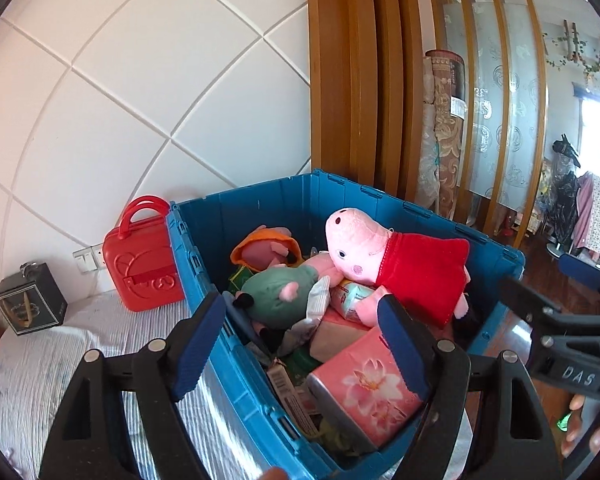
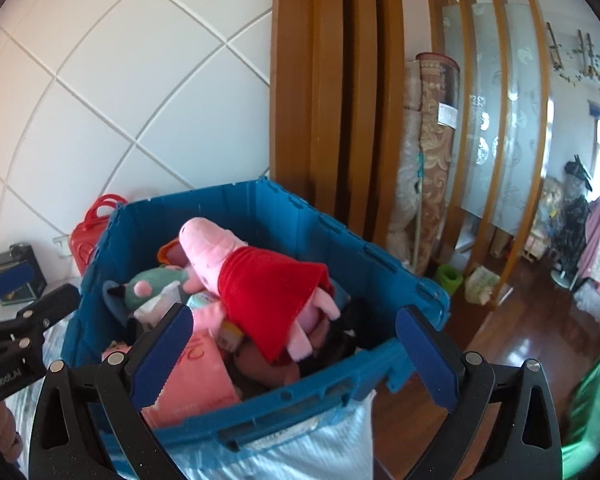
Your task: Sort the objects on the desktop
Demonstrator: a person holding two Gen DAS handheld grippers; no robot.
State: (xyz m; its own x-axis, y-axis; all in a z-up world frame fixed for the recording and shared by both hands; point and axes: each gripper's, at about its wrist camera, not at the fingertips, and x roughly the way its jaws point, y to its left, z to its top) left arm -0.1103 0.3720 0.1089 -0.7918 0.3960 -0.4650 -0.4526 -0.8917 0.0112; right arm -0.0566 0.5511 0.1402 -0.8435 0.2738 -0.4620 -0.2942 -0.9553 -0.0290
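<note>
While both jaws gape empty, blue crate (image 1: 203, 240) below; contact apparently none.

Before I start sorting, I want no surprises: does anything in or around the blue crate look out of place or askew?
Nothing is spilled or damaged. The blue crate is simply a jumble: the pink pig plush lies tilted on top, and the pink tissue pack sits askew. Both tongs are open and empty.
</note>
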